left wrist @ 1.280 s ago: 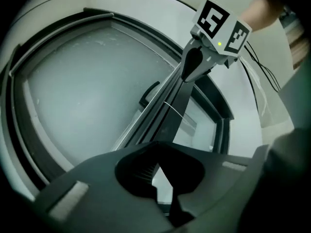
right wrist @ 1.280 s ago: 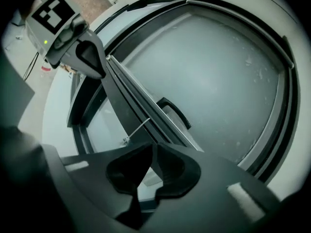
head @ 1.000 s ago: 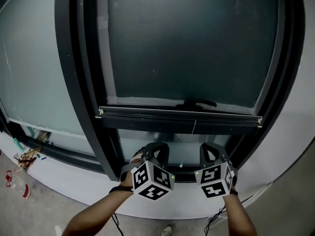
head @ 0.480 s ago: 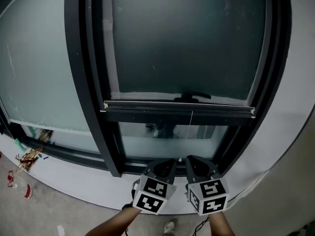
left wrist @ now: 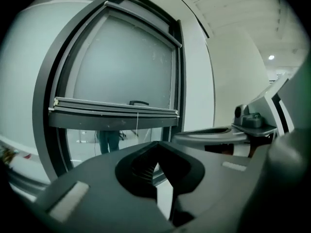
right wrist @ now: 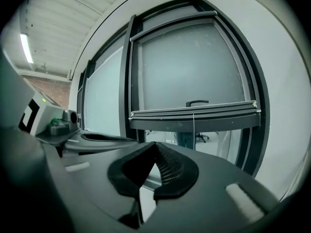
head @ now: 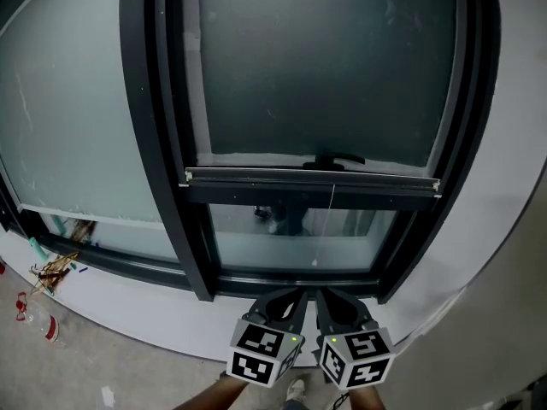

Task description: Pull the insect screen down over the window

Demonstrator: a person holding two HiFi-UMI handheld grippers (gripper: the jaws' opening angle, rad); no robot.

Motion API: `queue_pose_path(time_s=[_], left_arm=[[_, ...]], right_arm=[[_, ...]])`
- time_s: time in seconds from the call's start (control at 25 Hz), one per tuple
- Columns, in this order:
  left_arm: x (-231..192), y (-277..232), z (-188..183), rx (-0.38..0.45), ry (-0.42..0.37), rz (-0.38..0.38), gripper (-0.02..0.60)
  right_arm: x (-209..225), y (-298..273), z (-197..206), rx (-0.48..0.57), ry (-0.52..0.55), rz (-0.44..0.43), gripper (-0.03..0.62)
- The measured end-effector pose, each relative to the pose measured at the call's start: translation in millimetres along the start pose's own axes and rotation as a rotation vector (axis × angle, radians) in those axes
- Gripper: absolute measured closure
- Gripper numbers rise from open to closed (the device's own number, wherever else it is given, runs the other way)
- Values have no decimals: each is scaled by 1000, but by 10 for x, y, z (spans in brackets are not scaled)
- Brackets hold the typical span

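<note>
Below the insect screen (head: 316,67), with left gripper (head: 289,301) and right gripper (head: 335,301) closed empty, take its probably light, stiff bar (head: 312,180) by the handle (head: 338,160).

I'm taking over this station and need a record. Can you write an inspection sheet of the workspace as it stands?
Surface: white sill under the window frame.
Job's things: insect screen covers the upper window; its bottom bar, with handle, stops short of the sill, leaving a glass strip uncovered.
Clutter: debris at lower left.
Tools: left tool and right tool both shut, empty, side by side before the sill.
Cables: thin pull cord hangs from the bar.
Surroundings: neighbouring pane left, white wall right.
</note>
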State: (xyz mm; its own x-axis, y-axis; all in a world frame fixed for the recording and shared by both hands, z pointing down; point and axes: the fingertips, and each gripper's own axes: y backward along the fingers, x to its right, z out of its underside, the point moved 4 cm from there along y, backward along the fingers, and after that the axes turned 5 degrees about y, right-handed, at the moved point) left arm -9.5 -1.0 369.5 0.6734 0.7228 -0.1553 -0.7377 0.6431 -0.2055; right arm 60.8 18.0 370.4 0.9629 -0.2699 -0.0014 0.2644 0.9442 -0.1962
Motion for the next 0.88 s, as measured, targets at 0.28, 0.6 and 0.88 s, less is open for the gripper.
queue_pose_path(time_s=[0.28,0.6,0.88], left_arm=[[13,75,66,0,-8,-29,561],[-56,83,115,-3,-7,-45,561],[-93,103,159,-13,-5,-38,561]], right_arm=[[-62,71,51,-3,11,0,592],[-105,35,118,-7,19,0,591],[-156,9,162,-14,13,-1,591]])
